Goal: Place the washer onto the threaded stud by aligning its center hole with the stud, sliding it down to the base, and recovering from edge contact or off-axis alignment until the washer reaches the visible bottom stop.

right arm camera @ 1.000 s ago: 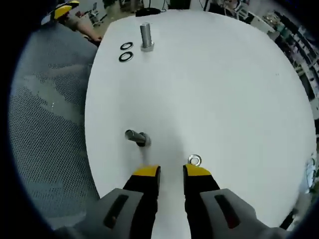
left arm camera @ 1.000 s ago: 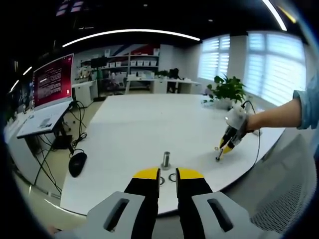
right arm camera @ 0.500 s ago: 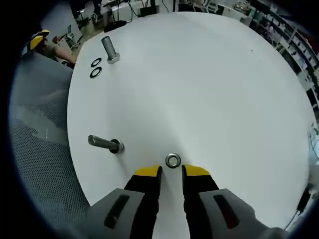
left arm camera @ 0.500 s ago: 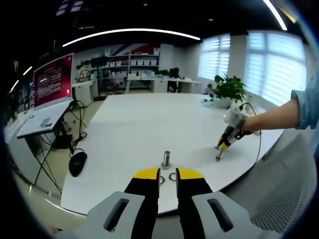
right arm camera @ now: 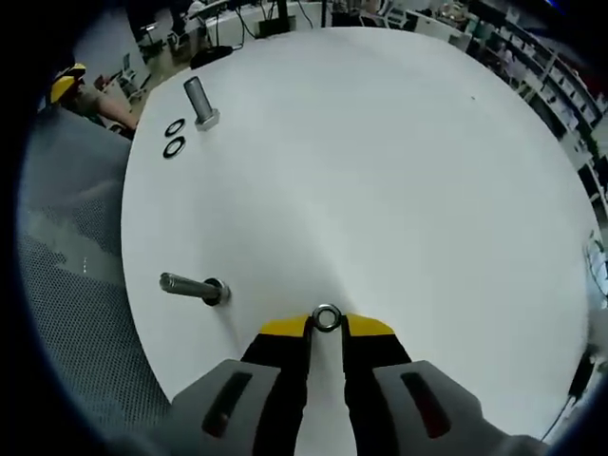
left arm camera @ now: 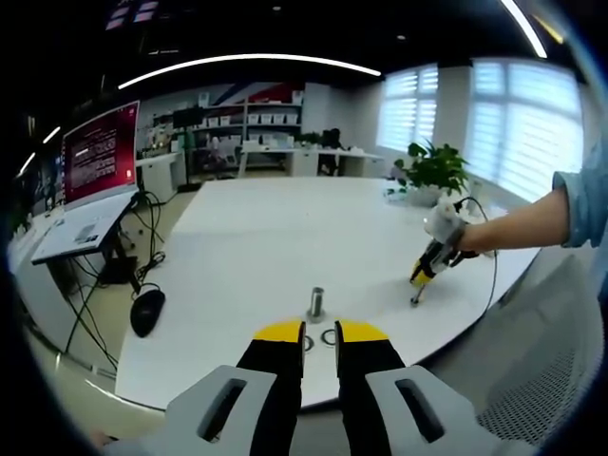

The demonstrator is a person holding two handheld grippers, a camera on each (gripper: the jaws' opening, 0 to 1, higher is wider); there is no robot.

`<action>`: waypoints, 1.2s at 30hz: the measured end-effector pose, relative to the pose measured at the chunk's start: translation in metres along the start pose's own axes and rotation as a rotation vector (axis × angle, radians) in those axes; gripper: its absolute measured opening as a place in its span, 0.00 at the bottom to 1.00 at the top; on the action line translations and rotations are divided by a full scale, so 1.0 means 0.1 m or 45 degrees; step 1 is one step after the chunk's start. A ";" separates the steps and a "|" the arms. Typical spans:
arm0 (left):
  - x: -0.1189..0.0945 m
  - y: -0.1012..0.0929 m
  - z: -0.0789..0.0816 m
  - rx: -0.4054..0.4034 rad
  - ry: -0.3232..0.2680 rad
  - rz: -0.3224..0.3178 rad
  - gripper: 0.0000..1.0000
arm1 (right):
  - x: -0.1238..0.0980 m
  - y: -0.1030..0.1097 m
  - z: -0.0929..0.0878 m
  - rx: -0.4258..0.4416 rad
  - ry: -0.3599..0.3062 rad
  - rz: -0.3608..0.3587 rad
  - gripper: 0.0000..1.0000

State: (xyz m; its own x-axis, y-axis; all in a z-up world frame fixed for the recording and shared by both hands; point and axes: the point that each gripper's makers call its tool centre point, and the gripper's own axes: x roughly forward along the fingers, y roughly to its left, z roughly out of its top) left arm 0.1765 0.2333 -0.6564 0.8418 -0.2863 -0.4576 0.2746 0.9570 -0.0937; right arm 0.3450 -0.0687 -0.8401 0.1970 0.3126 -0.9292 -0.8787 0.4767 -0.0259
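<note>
In the right gripper view, going from left to right: near the far left edge of the white table (right arm camera: pixel 399 171) lie two dark rings (right arm camera: pixel 174 138), side by side, and just beside them a threaded stud (right arm camera: pixel 199 101) stands upright on its head; lower, near the left edge, a second stud (right arm camera: pixel 193 287) stands on its hex base and leans toward the left of the picture; to the right of it the washer (right arm camera: pixel 327 318) lies flat on the table, just between the yellow tips of the right gripper (right arm camera: pixel 327 327).

The jaws of this gripper are a little apart, one on each side of the washer; I cannot tell if they already touch its rim, so I judge the step in hand to be the pick-up, not yet finished. To do it well, I think the tips should go low against the table and close on the outer rim, so that the center hole stays free; a pinch too high may push the thin washer away or flip it. After lifting, the washer should be kept level over the near stud, because a tilted washer will catch on the thread.

In the left gripper view, the left gripper (left arm camera: pixel 321 331) is slightly open and holds nothing; it stays at the near edge, before the upright stud (left arm camera: pixel 315 303); the right gripper (left arm camera: pixel 426 276) is near the right edge.
</note>
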 end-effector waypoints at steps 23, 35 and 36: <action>0.00 0.00 0.01 0.000 -0.010 -0.003 0.10 | -0.53 0.46 0.25 0.015 -0.203 0.081 0.14; -0.01 0.00 0.02 0.002 -0.012 -0.003 0.10 | -0.75 0.73 0.47 -0.117 -0.216 0.146 0.14; -0.01 0.00 0.02 0.001 -0.013 -0.002 0.10 | -0.76 0.75 0.48 -0.152 -0.203 0.141 0.14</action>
State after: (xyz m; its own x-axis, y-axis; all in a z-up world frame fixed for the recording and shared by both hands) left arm 0.1768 0.2332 -0.6543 0.8461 -0.2887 -0.4481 0.2766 0.9564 -0.0939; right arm 0.2853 -0.0178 -0.7542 0.1545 0.4878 -0.8591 -0.9420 0.3350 0.0207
